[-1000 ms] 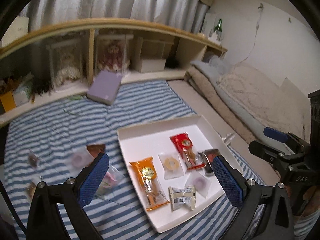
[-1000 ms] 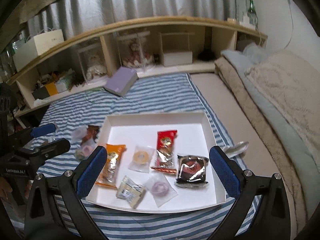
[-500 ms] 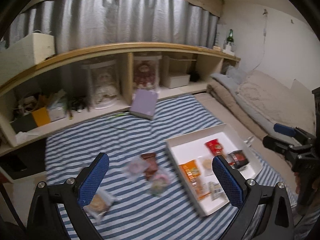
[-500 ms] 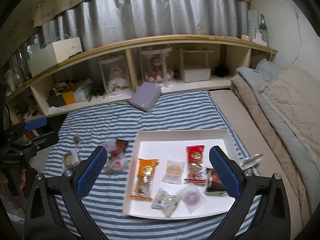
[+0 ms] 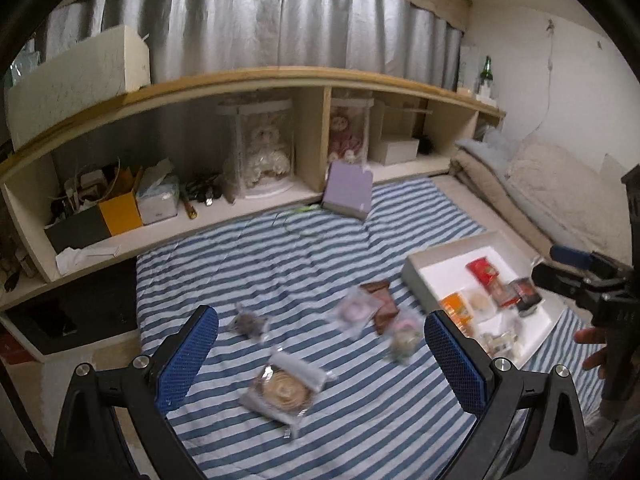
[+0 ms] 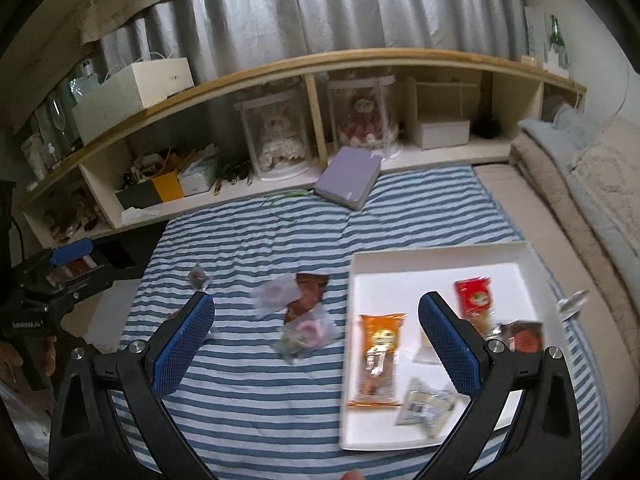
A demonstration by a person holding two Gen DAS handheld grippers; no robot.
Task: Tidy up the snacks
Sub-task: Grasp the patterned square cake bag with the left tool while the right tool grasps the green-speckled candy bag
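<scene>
A white tray [image 6: 440,258] lies on the striped blanket and holds several wrapped snacks, among them an orange packet [image 6: 378,354] and a red packet [image 6: 474,296]; it also shows in the left wrist view [image 5: 416,270]. Loose snacks lie left of it: a round cookie pack [image 5: 282,390], a small dark candy [image 5: 248,322], a brown packet [image 5: 382,298] and clear pouches [image 6: 306,330]. My left gripper [image 5: 320,354] is open and empty above the loose snacks. My right gripper [image 6: 316,338] is open and empty, between the loose snacks and the tray.
A lavender box [image 6: 348,184] leans at the blanket's far edge by a low wooden shelf [image 6: 280,68] with cased dolls and boxes. Folded bedding [image 6: 580,200] runs along the right. The blanket's left edge drops to bare floor [image 5: 80,360].
Both grippers have pulled back and swung left. The tray has shifted to the right of each view, and more loose snacks on the blanket have come into view. Both stay open.
</scene>
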